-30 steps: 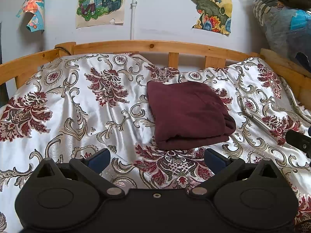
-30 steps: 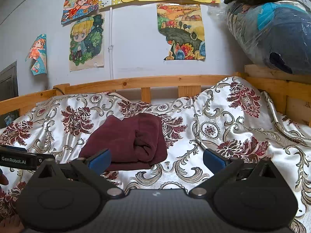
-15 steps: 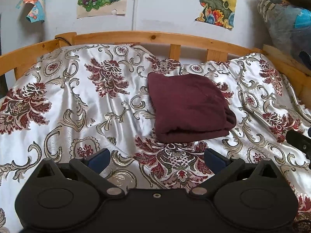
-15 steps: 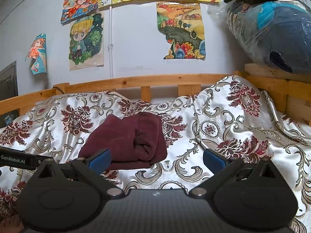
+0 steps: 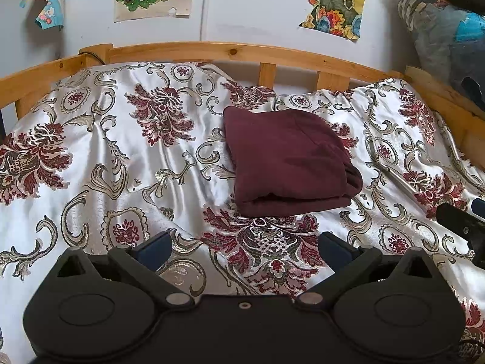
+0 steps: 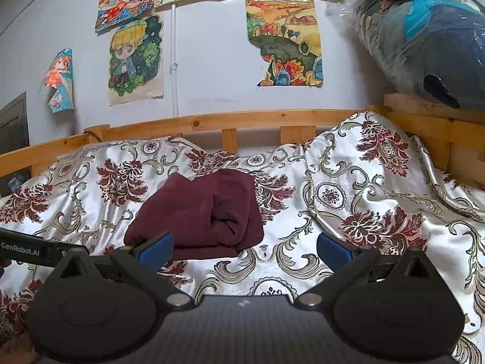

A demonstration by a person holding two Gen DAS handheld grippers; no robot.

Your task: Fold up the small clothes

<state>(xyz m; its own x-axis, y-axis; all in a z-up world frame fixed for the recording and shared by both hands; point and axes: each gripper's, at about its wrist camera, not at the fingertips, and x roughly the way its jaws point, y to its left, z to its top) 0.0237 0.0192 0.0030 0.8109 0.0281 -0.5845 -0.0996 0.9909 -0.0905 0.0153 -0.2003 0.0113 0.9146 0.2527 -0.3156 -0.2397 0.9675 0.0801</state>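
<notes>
A dark maroon garment [image 5: 288, 160] lies folded into a compact bundle on the flowered satin bedspread [image 5: 127, 163]. It also shows in the right wrist view [image 6: 203, 215], ahead and left. My left gripper [image 5: 244, 247] is open and empty, held back from the bundle's near edge. My right gripper [image 6: 244, 248] is open and empty, with its left finger in front of the bundle's near left corner. The right gripper's body shows at the right edge of the left wrist view [image 5: 463, 227]. The left gripper's body shows at the left edge of the right wrist view [image 6: 27, 248].
A wooden bed rail [image 5: 242, 53] runs along the far side and the right side [image 6: 448, 133]. Behind it is a wall with posters [image 6: 286, 42]. A big plastic-wrapped bundle [image 6: 424, 39] sits on the frame at the far right. The spread is rumpled and raised at the right [image 6: 372, 157].
The left wrist view has tipped downward and drawn back a little, so the bundle sits higher in frame. The right wrist view is almost unchanged. Both grippers stay open.
</notes>
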